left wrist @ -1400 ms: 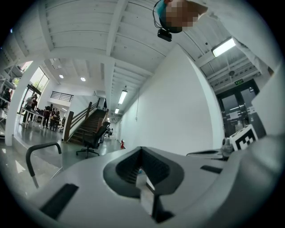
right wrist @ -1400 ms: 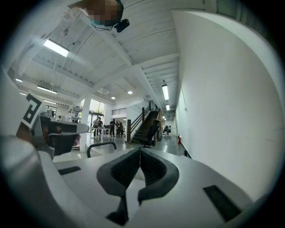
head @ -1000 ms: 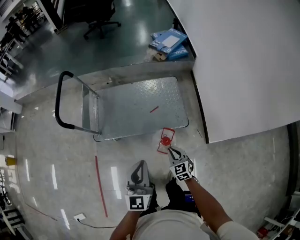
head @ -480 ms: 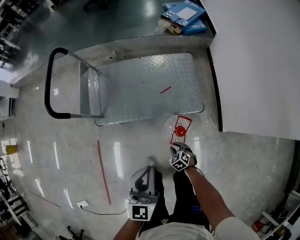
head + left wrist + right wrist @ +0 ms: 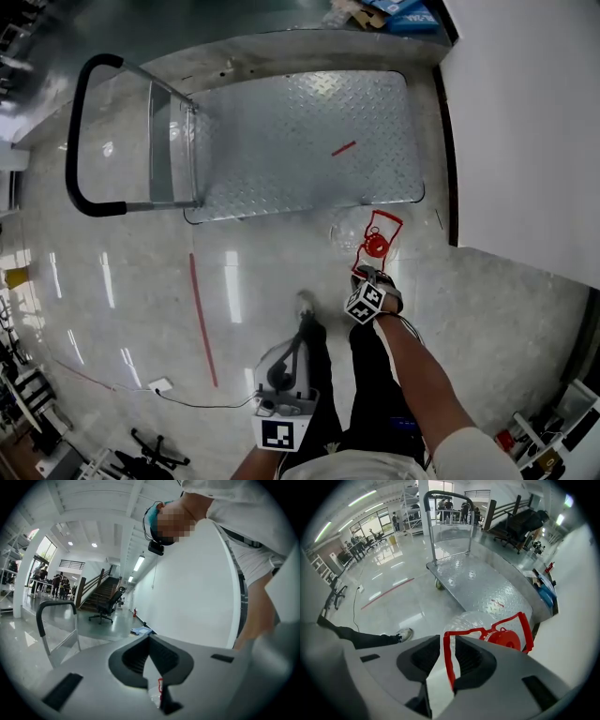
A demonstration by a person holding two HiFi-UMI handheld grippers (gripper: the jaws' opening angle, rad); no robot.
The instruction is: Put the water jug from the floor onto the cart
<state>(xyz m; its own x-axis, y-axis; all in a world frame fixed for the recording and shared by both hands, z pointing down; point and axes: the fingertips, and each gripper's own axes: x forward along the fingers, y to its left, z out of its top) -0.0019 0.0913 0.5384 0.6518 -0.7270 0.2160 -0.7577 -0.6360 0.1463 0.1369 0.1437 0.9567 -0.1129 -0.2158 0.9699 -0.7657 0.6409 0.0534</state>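
Floor (image 5: 122,309) of pale, glossy stone fills most of the head view, with a white wall (image 5: 534,122) along the right. On it stands the cart (image 5: 281,131), its ribbed metal deck bare apart from a short red mark (image 5: 343,148), and its black push handle (image 5: 80,141) at the left end. The water jug (image 5: 349,232), clear with a red cap (image 5: 375,247), is just off the cart's near right corner, over the floor and not on the deck; I cannot tell whether it touches the floor. The right hand-held gripper (image 5: 366,275) is clenched on the jug's red handle (image 5: 449,665), which runs between its jaws. The left hand-held gripper (image 5: 300,336) is held low beside the person's leg, jaws pressed together on nothing.
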